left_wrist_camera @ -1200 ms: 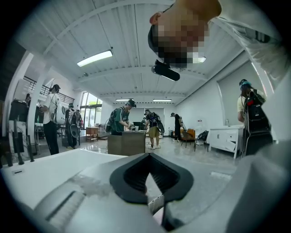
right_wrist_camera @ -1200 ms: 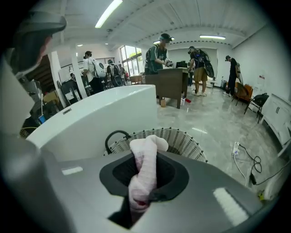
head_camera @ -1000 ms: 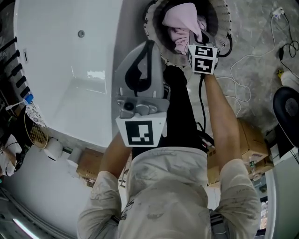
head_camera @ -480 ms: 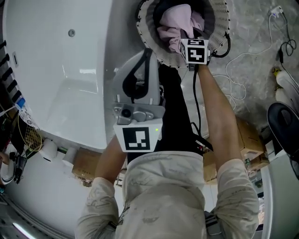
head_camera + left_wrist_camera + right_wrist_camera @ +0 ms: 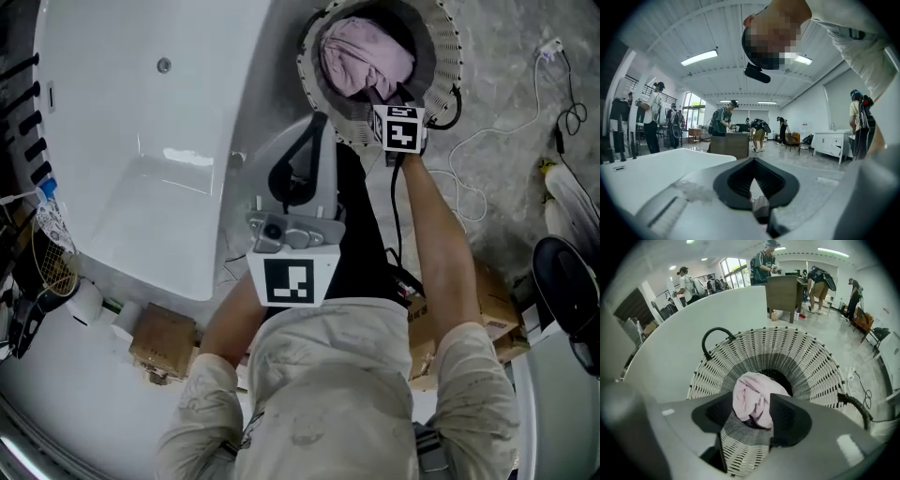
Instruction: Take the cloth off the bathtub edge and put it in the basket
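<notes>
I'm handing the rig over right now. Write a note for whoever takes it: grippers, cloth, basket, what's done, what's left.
Right gripper: open over the basket. Its jaws have just been opening. The pink cloth shows between them, but the pads do not press on it.
Left gripper: shut, empty, held between the bathtub and the basket.
Cloth: bunched inside the basket, off the tub edge.
Done: cloth moved and let go.
Left: probably only lifting the right gripper clear.

Cloth (image 5: 361,58) soft & matt, basket (image 5: 448,42) woven white wicker, bathtub (image 5: 122,112) glossy smooth.
</notes>
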`<state>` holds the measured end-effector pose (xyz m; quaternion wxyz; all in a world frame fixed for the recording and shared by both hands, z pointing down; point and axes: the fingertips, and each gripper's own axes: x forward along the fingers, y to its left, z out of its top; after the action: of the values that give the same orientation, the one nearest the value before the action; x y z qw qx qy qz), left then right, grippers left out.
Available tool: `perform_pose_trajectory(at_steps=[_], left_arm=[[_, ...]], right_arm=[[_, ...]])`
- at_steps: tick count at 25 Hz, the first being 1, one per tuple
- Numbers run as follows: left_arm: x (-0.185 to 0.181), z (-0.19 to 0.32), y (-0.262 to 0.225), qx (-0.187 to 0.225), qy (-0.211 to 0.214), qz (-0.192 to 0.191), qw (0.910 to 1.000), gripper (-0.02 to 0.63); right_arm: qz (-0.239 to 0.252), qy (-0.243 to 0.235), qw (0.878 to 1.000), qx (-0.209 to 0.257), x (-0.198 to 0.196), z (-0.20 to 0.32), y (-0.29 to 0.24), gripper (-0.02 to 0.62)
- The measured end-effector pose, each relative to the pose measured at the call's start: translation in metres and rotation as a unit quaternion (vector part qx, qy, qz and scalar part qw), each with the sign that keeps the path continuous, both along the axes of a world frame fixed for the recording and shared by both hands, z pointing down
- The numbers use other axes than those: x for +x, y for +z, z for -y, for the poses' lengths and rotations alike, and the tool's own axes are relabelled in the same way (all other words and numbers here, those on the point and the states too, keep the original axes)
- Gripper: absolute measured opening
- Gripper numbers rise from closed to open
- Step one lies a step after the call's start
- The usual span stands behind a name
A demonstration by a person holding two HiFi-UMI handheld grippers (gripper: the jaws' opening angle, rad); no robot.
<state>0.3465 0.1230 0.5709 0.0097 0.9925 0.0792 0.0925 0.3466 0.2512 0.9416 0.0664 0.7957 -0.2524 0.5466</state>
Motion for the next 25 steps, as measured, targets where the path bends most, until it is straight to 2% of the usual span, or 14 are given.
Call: perform_pose_trajectory(at_steps=[8, 15, 19, 22, 25], left_arm=[[-0.034, 0.036, -0.051, -0.003, -0.058, -0.022, 0.9980, 0.002], [-0.086, 0.094, -0.099, -0.001, -0.142, -0.035, 0.9893, 0.002], [-0.130, 0.135, -0.127, 0.001, -0.204, -0.044, 0.9779, 0.002], [-0.162, 0.167, -0.143, 0.010, -0.258, -0.049, 0.9649, 0.002], [-0.203, 0.199, -0.158, 0.015, -0.307, -0.054, 0.9502, 0.002]], right_arm=[[-0.024, -0.042, 0.999, 0.018, -0.019, 0.030, -0.066, 0.255], [-0.069, -0.108, 0.990, 0.058, -0.038, 0.085, -0.145, 0.255], [-0.101, -0.145, 0.980, 0.092, -0.056, 0.123, -0.198, 0.255], [-0.125, -0.182, 0.967, 0.127, -0.063, 0.168, -0.236, 0.255], [-0.141, -0.226, 0.952, 0.155, -0.086, 0.213, -0.272, 0.256]])
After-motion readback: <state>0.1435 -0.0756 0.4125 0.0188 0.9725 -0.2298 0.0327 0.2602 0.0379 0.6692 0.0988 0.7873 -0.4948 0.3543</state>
